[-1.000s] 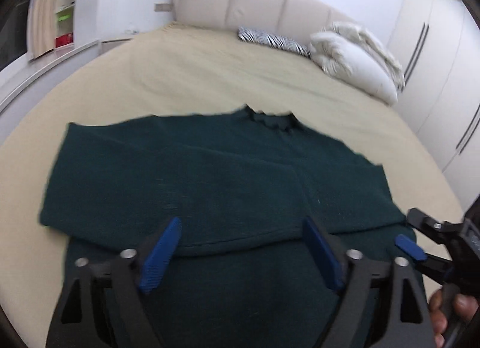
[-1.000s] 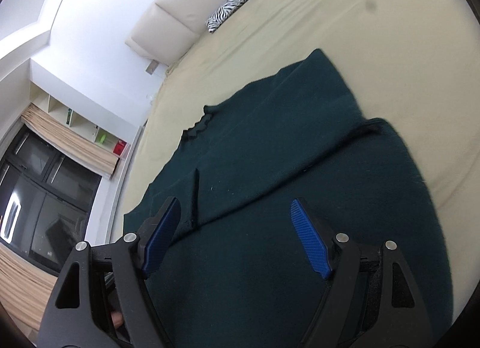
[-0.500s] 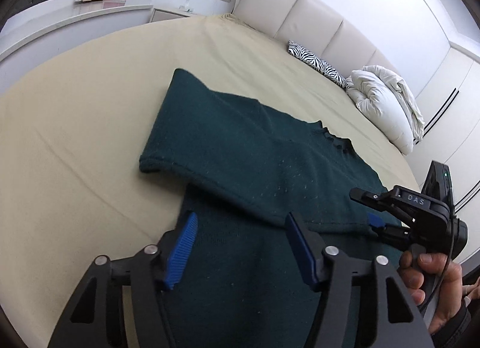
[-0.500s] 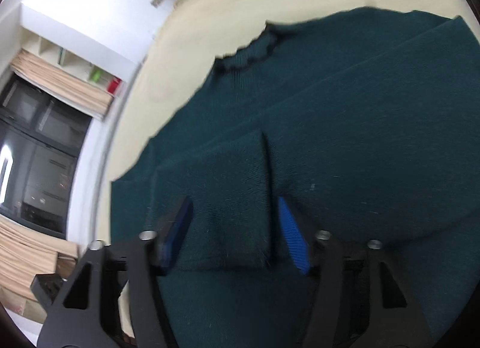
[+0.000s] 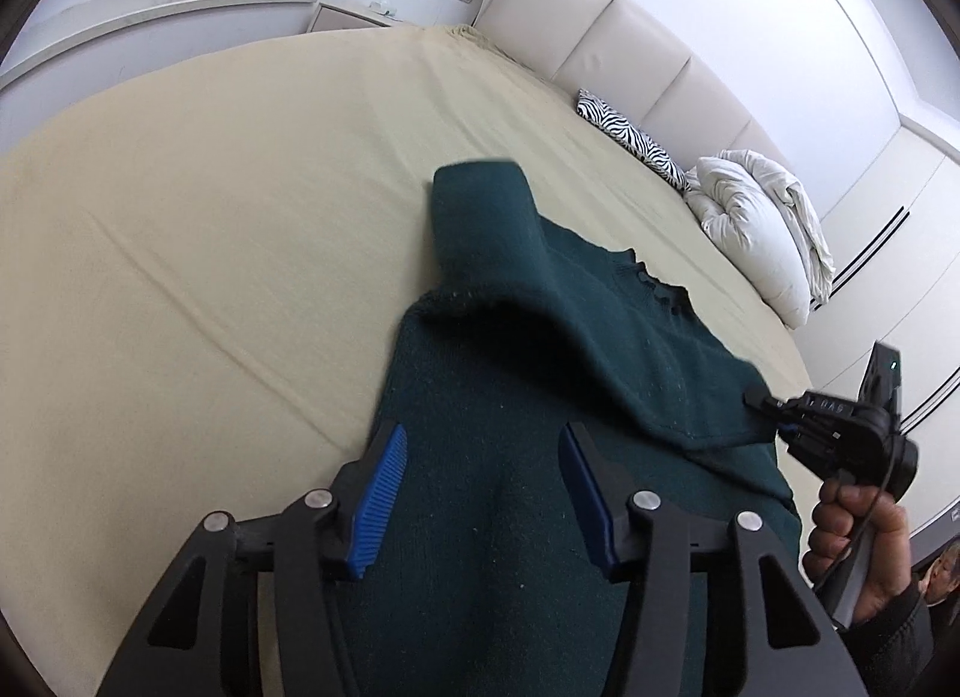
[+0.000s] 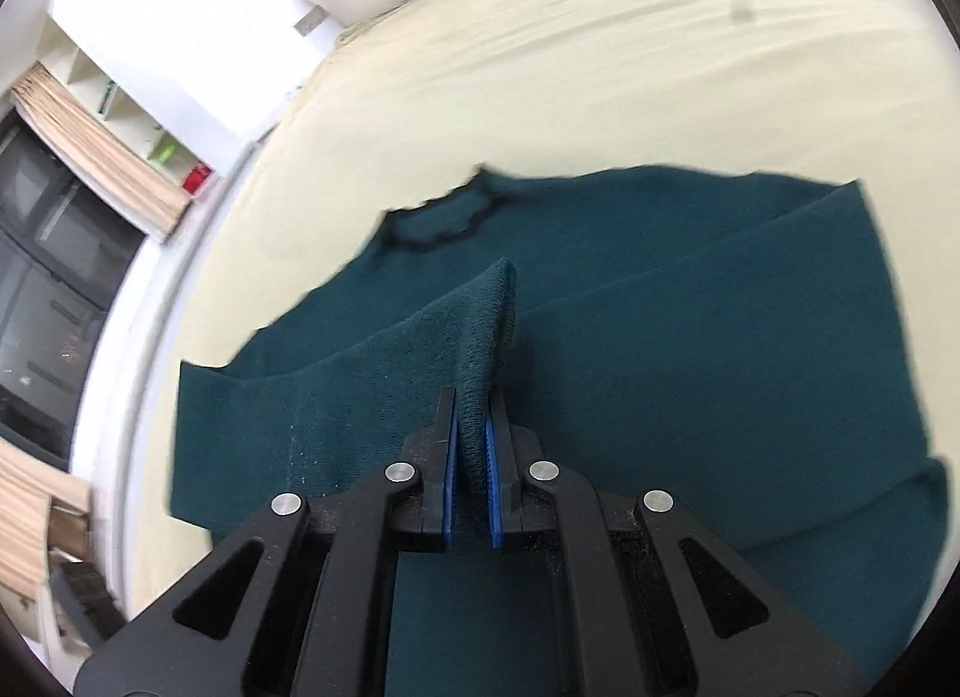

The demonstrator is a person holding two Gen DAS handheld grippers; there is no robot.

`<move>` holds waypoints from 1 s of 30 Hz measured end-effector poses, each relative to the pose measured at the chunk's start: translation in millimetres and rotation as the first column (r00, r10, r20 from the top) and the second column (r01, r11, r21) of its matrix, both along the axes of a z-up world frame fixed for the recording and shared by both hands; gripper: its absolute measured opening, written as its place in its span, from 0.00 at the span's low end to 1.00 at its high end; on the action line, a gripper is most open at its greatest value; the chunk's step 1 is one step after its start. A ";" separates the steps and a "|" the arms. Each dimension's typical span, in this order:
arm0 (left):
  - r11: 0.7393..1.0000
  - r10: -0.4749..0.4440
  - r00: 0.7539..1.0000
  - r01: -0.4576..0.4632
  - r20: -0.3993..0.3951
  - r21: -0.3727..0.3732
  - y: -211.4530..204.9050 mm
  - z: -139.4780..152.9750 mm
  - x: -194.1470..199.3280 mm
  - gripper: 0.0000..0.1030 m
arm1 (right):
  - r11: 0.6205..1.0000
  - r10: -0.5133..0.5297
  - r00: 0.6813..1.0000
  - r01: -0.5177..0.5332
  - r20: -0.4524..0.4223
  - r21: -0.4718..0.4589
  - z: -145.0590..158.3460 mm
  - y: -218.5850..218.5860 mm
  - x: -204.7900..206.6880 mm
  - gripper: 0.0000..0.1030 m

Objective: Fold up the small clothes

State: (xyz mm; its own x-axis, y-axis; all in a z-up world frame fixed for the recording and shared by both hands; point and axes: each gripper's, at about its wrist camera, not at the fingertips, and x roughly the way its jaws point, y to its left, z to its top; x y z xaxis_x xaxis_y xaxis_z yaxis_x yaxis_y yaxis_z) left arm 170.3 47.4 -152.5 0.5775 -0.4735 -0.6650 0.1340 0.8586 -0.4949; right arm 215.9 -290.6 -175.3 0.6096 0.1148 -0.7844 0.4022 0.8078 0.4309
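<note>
A dark green knit sweater (image 5: 528, 397) lies on the beige bed (image 5: 210, 229), both sleeves folded across the body, neckline toward the headboard. My left gripper (image 5: 480, 493) is open and empty, low over the sweater's lower left part. My right gripper (image 6: 471, 433) is shut on the cuff of the left sleeve (image 6: 480, 325) and lifts it off the body. In the left wrist view the right gripper (image 5: 780, 421) pinches that sleeve end at the sweater's right side. The neckline (image 6: 438, 223) shows in the right wrist view.
A padded headboard (image 5: 600, 36), a zebra pillow (image 5: 630, 138) and a white duvet bundle (image 5: 762, 229) are at the far end of the bed. A white ledge (image 5: 150, 6) runs along the left; wardrobe doors (image 5: 888, 229) stand on the right.
My right gripper closed on the sleeve cuff and raised it. My left gripper swung toward the sweater's left side and stayed open.
</note>
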 end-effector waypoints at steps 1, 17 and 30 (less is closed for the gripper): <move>1.000 0.012 1.000 -0.012 0.005 -0.006 3.0 3.5 0.1 0.53 | 1.000 -0.008 1.000 0.008 -0.006 -0.007 0.2 -4.5 -3.0 0.06; 0.996 -0.074 0.996 0.071 0.045 0.059 -32.3 38.4 112.3 0.30 | 0.995 -0.085 0.996 0.085 -0.012 0.059 -38.2 -63.6 -26.3 0.09; 0.937 -0.107 0.994 0.102 -0.003 0.335 -29.1 -10.9 129.4 0.19 | 0.992 -0.106 0.994 0.103 -0.039 -0.069 -17.0 -53.8 -34.6 0.51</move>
